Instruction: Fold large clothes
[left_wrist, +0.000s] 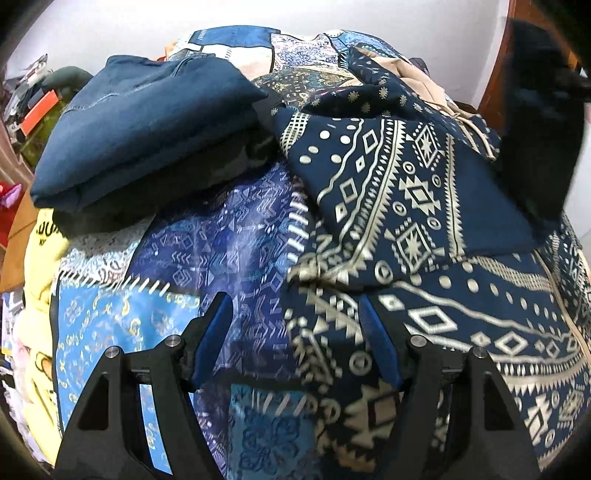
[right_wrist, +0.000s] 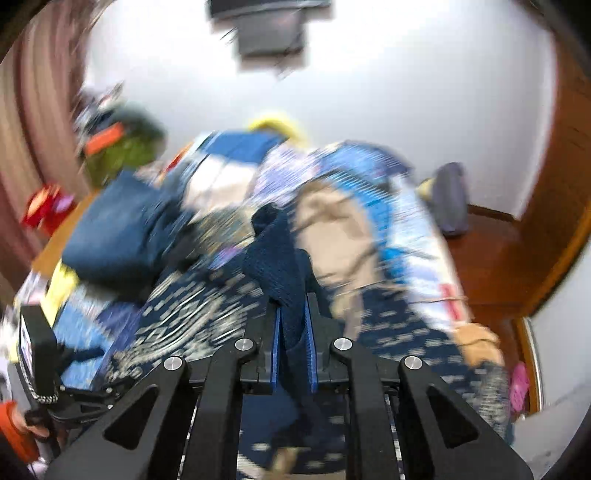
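garment: your big navy dress with the cream geometric print (left_wrist: 424, 206) is spread over the patchwork bedspread (left_wrist: 207, 236), one flap already doubled over itself near the middle. It takes up most of the right half of the left wrist view.

right claw: your right gripper (right_wrist: 293, 332) is pinched tight on a dark navy fold of fabric (right_wrist: 280, 266) that sticks up out of the pads. It looks like an edge of that same dress, though the blur stops me from swearing to it.

left claw: your left gripper (left_wrist: 295, 321) is standing apart with nothing between the fingers, hanging just above the dress's near edge where it meets the bedspread.

step: I'd call this the start of a fold. One corner is grabbed, the other isn't yet.

next move: you'll probably want the left claw to drop onto the near hem and close on a single layer, so both ends travel together. If only the right side pulls, the cloth will likely skew.

watch out: the folded blue jeans (left_wrist: 140, 125) sit just beside the dress at the far left, so keep the fold from dragging into them.
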